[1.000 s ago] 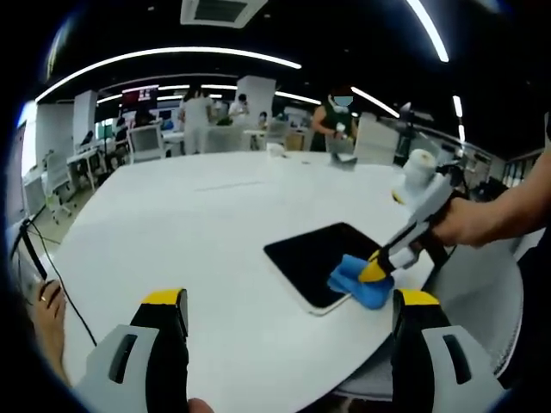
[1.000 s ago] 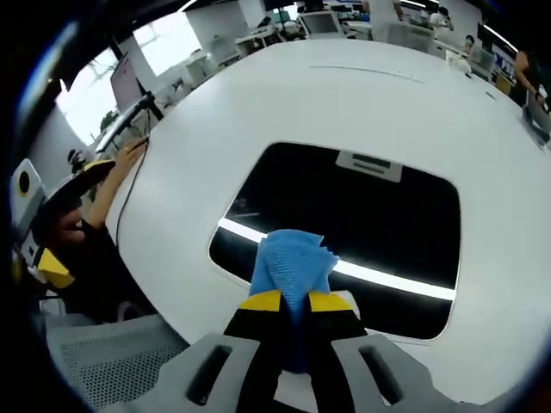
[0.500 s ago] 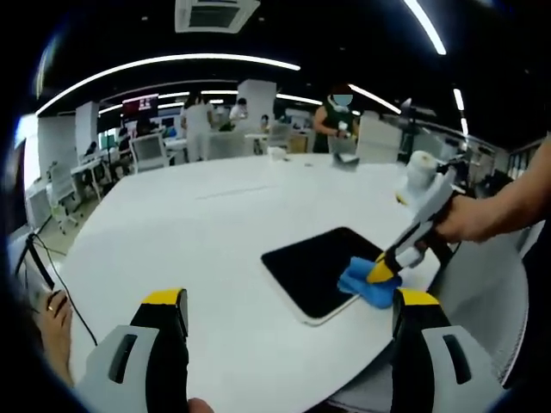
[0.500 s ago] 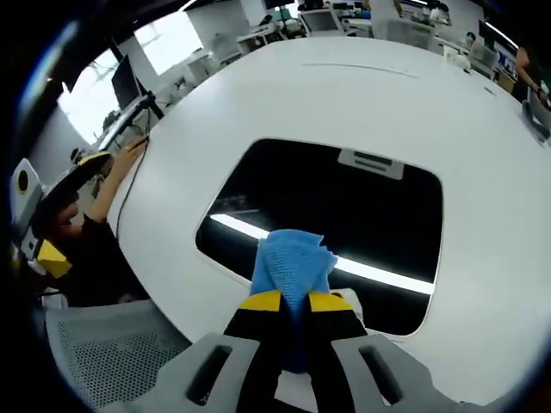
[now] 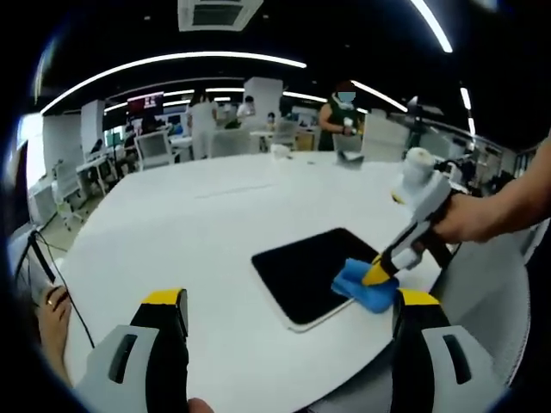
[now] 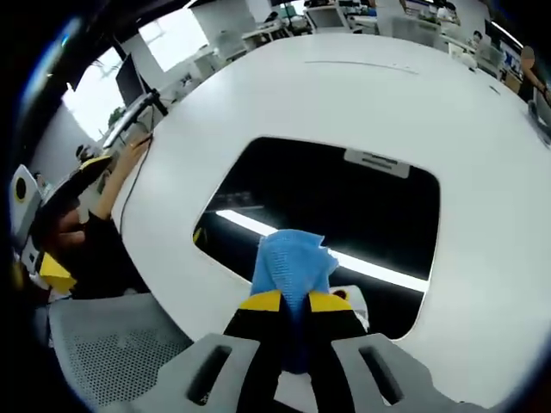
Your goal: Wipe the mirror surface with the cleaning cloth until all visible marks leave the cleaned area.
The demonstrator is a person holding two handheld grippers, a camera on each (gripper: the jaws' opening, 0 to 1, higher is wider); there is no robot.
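The mirror [image 6: 331,215] lies flat on the white worktop [image 5: 198,224], near its edge. The right hand-held gripper [image 6: 294,301] is clamped on the blue cleaning cloth [image 6: 294,262] — the cloth rests on the mirror's near edge. The left hand-held gripper [image 5: 288,305] hangs over the worktop beside the mirror, jaws wide apart — holding nothing.

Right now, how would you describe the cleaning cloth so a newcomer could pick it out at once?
Start at the big white round table, then find the dark rounded-rectangle mirror lying flat near its edge. On the mirror's near corner sits the blue cleaning cloth, pinched in the right gripper: the one bright blue, crumpled thing there.
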